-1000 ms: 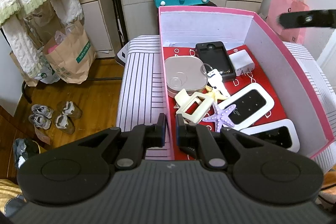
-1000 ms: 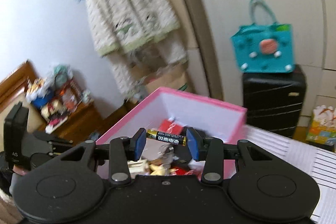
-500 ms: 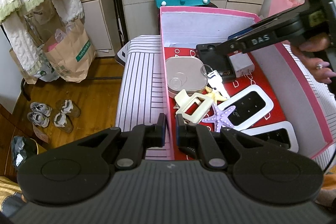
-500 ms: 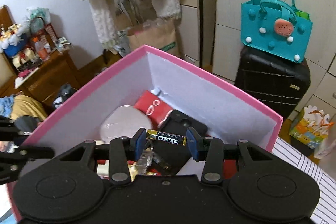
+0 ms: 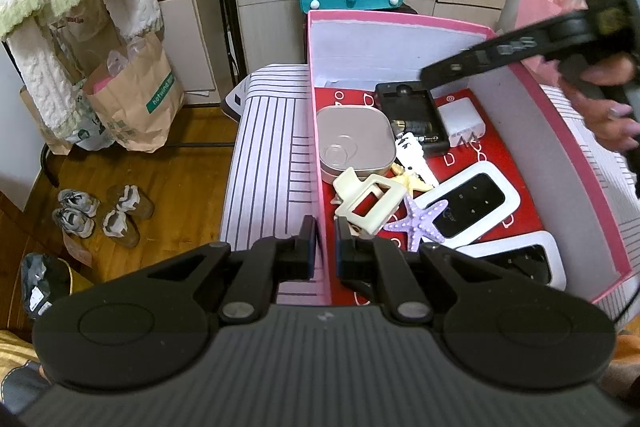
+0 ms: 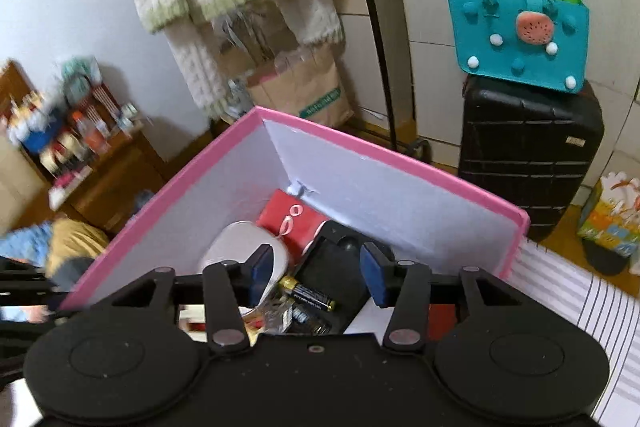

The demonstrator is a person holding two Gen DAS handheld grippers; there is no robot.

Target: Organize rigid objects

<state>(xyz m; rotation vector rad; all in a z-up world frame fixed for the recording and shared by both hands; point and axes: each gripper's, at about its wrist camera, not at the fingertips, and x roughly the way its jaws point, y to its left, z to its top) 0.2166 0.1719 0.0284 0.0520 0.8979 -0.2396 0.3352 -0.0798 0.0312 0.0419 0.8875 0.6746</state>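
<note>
**Battery lying loose in the pink box**

The pink box (image 5: 592,147) is sitting on the striped surface (image 5: 272,147). My left claw (image 5: 325,247) is pinching the box's near wall. My right claw (image 6: 316,273) is standing empty, its jaws just having been opening, above the battery (image 6: 307,295) lying on the black case (image 5: 416,109).

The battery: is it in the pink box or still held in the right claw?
In the box. The battery lies below the right claw, whose jaws have just been opening and stand clear of it, inside the pink box.
</note>
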